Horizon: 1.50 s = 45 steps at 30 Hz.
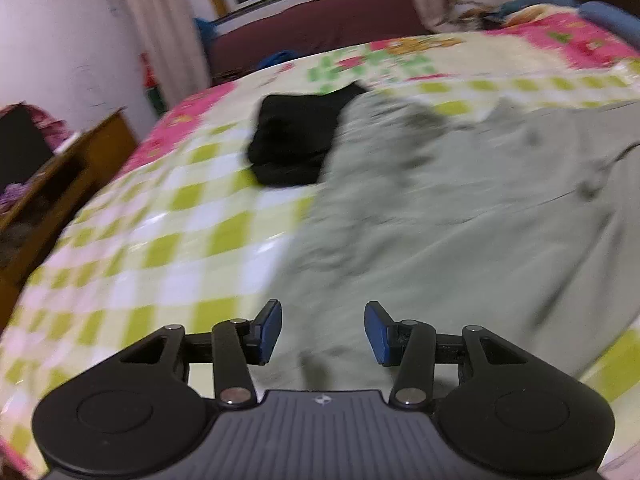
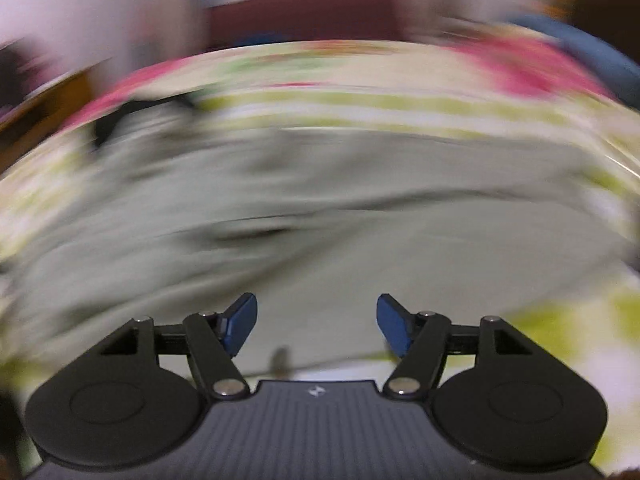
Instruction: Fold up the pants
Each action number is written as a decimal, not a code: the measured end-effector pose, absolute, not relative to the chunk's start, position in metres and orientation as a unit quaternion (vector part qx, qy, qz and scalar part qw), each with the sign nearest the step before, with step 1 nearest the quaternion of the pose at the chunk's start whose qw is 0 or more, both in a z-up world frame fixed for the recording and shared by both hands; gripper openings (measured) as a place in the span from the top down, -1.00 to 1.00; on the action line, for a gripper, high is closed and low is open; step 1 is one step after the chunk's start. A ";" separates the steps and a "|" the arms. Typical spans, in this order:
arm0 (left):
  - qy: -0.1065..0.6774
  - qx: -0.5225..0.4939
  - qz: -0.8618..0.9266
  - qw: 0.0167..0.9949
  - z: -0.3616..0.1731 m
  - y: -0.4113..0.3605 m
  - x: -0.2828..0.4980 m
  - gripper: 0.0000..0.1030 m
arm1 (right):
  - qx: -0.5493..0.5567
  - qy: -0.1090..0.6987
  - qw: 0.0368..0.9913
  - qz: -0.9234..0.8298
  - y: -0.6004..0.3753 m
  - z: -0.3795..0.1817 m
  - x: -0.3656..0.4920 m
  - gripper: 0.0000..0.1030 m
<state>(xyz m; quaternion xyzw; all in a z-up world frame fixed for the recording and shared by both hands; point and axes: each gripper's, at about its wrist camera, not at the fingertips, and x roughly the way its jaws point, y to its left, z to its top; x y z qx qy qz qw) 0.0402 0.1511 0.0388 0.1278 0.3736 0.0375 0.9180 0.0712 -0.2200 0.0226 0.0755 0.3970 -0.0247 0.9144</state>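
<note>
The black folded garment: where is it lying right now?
In the left wrist view the black folded garment lies on the checked bedspread, upper centre-left, touching the left edge of the grey-green pants.

Pants on bed, folded garment just left.

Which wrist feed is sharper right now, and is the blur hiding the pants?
Left wrist view: mild blur, but the grey pants and a black garment on the checked bedsheet read clearly. Right wrist view: heavy sideways smear, the pants only a grey mass, though the right gripper stays sharp, open and empty.
</note>
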 end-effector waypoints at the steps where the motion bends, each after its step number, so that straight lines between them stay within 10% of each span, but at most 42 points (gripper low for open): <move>1: 0.373 0.131 0.022 0.918 0.038 0.139 0.044 -0.16 | 0.107 0.394 0.910 -0.066 -0.250 0.020 0.074 -0.31; 12: 0.387 0.175 -0.139 0.895 0.012 -0.019 0.083 -0.17 | 0.334 0.309 0.870 -0.189 -0.393 -0.021 0.127 -0.28; 15: 0.389 0.191 -0.154 0.888 0.009 -0.039 0.089 -0.17 | 0.337 0.319 0.867 -0.180 -0.402 -0.024 0.135 0.92; 33: 0.378 0.172 -0.165 0.895 0.010 -0.025 0.077 -0.29 | 0.225 0.350 0.865 -0.280 -0.436 0.015 0.021 0.93; 45: 0.323 0.213 -0.080 0.919 0.048 0.064 0.098 -0.42 | 0.091 0.340 0.901 -0.253 -0.384 0.059 0.005 0.44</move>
